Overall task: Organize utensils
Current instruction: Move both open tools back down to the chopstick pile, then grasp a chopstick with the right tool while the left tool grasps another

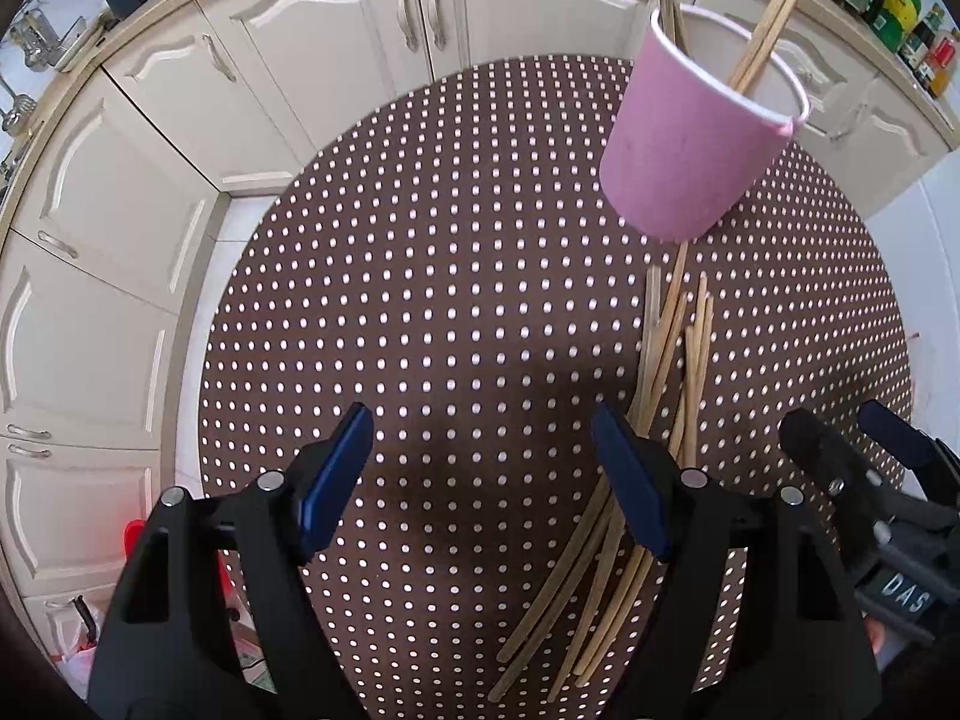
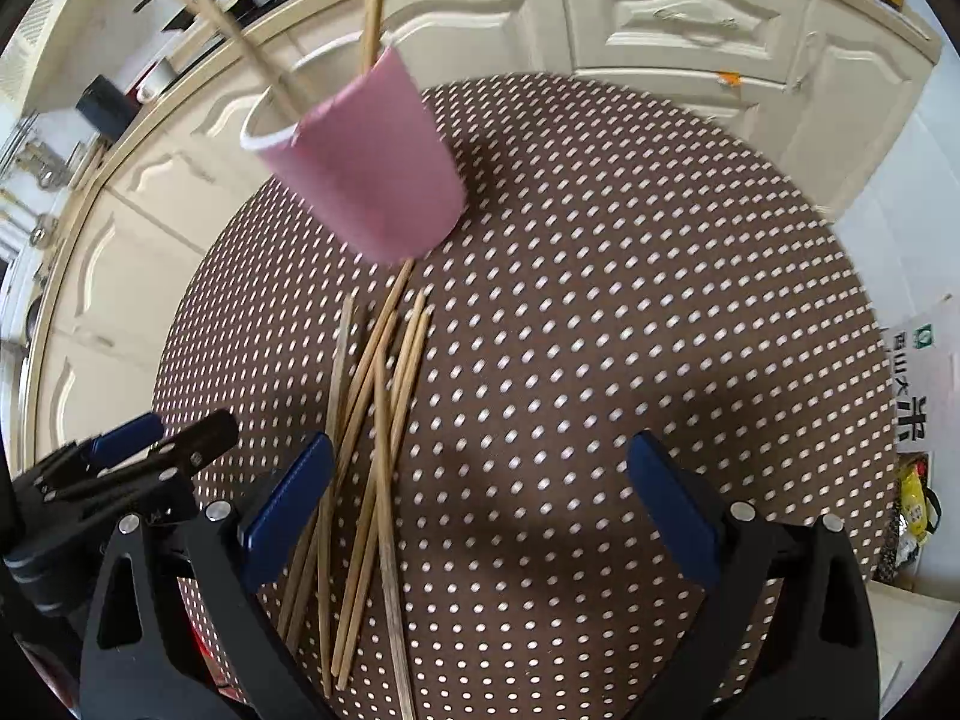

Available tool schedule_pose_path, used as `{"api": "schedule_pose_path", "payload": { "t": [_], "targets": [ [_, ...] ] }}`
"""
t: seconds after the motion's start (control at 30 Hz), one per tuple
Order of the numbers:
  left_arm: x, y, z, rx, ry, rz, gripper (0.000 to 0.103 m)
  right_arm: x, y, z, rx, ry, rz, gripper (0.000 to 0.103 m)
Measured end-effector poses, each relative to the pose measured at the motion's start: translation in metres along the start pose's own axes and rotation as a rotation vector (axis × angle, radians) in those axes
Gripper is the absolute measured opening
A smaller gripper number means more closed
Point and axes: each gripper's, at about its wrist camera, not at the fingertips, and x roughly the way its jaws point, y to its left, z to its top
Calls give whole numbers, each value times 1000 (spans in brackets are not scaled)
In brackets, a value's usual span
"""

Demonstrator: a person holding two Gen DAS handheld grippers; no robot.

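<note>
Both tongs spread wide, holding nothing, hovering over the round polka-dot table [image 1: 456,276]. Step in hand, by my read: pick chopsticks off the loose pile and drop them into the pink cup [image 1: 696,138], which already holds a few upright ones [image 1: 774,6].

To do it well — close on one stick or a matched pair near mid-length, low enough to pinch but not scatter the crossed heap, then tip thin end down into the cup without knocking it over.

Loose chopsticks [image 1: 654,372] lie in a fanned bundle just in front of the cup, running back under the left tongs [image 1: 480,474] inner finger. In the right view the pile [image 2: 372,420] sits left of the right tongs [image 2: 480,504], passing beside its left finger; cup [image 2: 372,174] beyond.
</note>
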Motion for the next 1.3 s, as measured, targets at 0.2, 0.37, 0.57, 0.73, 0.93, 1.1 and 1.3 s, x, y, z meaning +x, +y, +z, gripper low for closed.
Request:
{"api": "schedule_pose_path", "payload": {
  "t": [0.2,0.37,0.57,0.73,0.93,1.1,1.3],
  "targets": [
    [8,7,-16,14,21,-6,74,6,11,-15,-71,-6,68,90],
    [14,15,-30,5,44,6,74,15,21,-22,-101,24,120,62],
    [15,25,-48,-12,59,-1,74,27,28,-28,-121,63,165,42],
    [11,25,-54,-30,72,-10,74,35,30,-35,-120,84,184,15],
    [11,23,-54,-31,82,-42,74,33,16,-36,-65,89,220,6],
    [10,12,-41,-19,66,-63,74,22,0,-33,-25,67,222,6],
    [19,-9,-18,-6,43,-82,74,13,-19,-25,16,36,211,6]
  ]
}}
